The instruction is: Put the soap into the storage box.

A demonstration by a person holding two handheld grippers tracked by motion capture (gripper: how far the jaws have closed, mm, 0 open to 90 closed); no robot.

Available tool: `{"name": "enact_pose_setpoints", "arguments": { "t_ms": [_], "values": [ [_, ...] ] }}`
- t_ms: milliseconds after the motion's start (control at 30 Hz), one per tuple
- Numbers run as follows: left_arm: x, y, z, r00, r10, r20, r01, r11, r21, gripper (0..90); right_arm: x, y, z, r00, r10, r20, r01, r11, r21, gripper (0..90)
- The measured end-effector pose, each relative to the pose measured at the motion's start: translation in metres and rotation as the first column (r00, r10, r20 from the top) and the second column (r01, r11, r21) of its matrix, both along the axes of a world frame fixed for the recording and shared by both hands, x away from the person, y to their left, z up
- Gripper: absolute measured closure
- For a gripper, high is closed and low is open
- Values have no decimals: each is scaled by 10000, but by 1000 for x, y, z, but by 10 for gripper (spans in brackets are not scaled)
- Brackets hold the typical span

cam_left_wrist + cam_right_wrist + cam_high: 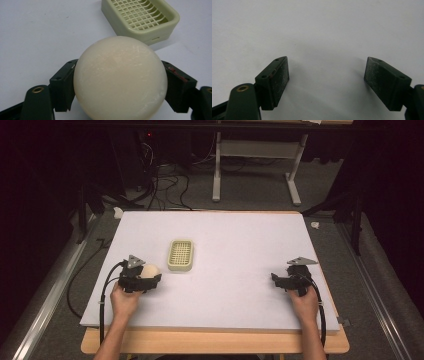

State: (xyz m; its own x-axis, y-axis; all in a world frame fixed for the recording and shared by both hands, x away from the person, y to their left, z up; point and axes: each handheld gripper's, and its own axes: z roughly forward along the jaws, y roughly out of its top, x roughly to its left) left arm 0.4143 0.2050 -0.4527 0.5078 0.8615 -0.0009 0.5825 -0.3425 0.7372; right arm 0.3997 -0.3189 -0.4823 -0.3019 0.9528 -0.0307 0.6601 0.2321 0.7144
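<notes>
1 cream soap ball (119,78) is clamped by the left gripper (145,281) near 1 green soap dish (180,255); the right gripper (325,82) is spread wide, holding nothing.

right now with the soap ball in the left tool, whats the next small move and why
Probably lift the left tool a little and carry the soap ball forward toward the green slatted dish. Its jaws sit against both sides of the ball, so the grip looks set, and the dish lies just ahead with nothing in it. The right tool is open, off to the side.
</notes>
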Motion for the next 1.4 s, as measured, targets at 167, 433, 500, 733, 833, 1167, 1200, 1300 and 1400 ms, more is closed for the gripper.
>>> {"name": "enact_pose_setpoints", "arguments": {
  "t_ms": [167, 433, 500, 733, 833, 1167, 1200, 1300, 1400],
  "values": [
    [-2, -1, 3, 10000, -54, -74, 55, 9999, 152, 245, 0, 1, 0, 10000, 29, 38, -29, 10000, -52, 209],
    [-4, -8, 13, 9989, -461, -34, 460, 9989, -116, 245, -1, 1, 0, 10000, 21, 61, -20, 10000, -92, 209],
    [-3, -11, 14, 9985, -552, -13, 551, 9983, -186, 245, -1, 1, 0, 10000, 23, 64, -23, 10000, -93, 209],
    [-2, -19, 21, 9964, -846, 64, 848, 9957, -361, 245, -1, 1, 0, 10000, 26, 60, -25, 10000, -95, 209],
    [0, -22, 25, 9956, -932, 102, 935, 9946, -442, 245, -1, 1, 0, 10000, 27, 59, -26, 10000, -95, 210],
    [6, -35, 31, 9914, -1292, 211, 1301, 9899, -555, 245, -1, 1, 0, 10000, 42, 71, -41, 9999, -115, 209],
    [6, -36, 32, 9912, -1310, 200, 1321, 9889, -675, 245, -1, 1, 0, 10000, 29, 63, -28, 9999, -102, 210],
    [10, -38, 32, 9915, -1295, 114, 1300, 9886, -762, 245, -1, 1, 0, 10000, 29, 64, -28, 9999, -103, 209],
    [13, -40, 34, 9912, -1321, 105, 1325, 9883, -760, 245, -1, 1, 0, 10000, 25, 62, -25, 9999, -97, 209]
  ]
}}
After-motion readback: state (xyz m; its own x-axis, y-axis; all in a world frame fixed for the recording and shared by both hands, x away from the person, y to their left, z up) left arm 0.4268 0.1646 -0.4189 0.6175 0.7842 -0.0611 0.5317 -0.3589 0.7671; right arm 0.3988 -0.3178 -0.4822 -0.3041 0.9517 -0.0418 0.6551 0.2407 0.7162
